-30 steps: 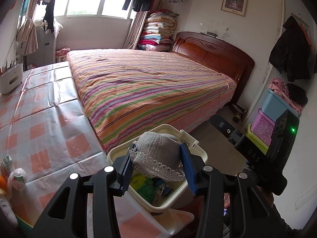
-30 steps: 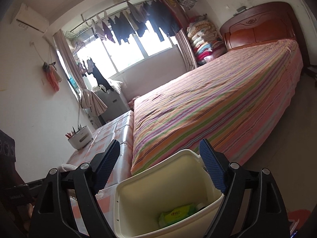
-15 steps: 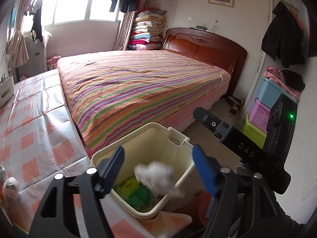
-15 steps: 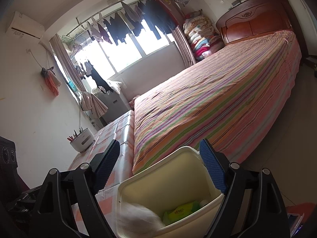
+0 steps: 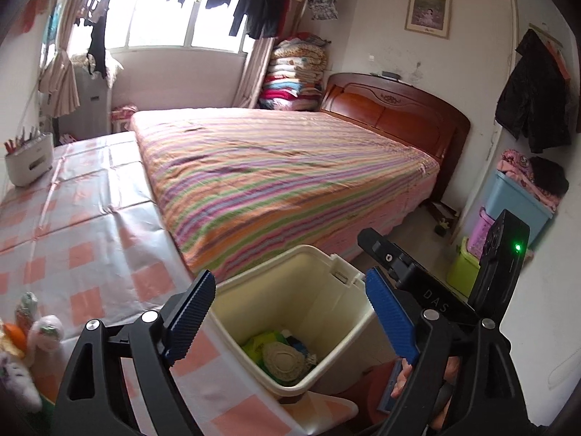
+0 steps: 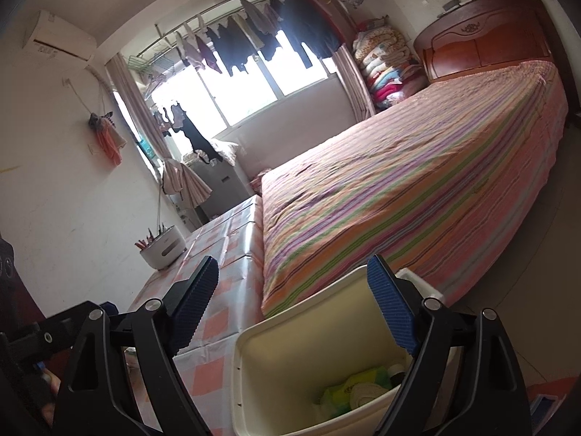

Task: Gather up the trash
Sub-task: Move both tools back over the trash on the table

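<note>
left gripper (image 5: 288, 321) wide, empty, above bin (image 5: 326, 276) | right gripper (image 6: 296, 307) wide, empty, over bin (image 6: 276, 359) | doily (image 5: 283, 363) in bin below left gripper, on green wrapper (image 5: 259, 345)

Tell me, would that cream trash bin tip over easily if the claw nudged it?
Probably. The bin looks like thin plastic, tall for its width, holding only light trash such as the crocheted piece and green wrapper. A push near its rim would likely slide or tilt it.
</note>
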`<action>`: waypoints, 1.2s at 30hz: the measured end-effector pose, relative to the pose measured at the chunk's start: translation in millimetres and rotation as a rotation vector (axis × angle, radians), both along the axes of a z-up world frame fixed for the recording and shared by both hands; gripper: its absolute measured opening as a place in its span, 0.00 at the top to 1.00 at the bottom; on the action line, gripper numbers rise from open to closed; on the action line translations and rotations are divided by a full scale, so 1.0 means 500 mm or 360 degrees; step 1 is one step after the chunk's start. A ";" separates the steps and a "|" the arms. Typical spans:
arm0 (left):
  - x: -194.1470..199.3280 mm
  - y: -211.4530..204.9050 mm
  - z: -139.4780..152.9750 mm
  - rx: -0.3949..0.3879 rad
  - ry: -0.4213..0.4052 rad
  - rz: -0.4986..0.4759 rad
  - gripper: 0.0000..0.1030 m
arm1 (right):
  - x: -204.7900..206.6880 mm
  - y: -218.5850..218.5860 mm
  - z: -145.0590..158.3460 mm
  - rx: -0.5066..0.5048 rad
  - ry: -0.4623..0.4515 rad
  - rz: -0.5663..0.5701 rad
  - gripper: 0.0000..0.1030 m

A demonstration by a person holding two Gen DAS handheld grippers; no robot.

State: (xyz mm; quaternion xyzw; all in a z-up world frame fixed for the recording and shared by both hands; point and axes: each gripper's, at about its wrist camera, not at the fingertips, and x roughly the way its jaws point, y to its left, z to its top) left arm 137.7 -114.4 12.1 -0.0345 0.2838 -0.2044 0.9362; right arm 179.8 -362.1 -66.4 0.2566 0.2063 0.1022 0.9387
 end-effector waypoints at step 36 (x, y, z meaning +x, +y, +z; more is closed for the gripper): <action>-0.117 0.710 -0.010 -0.0011 0.0141 0.1190 0.20 | 0.054 0.550 -0.016 -0.0130 0.0024 0.1085 0.14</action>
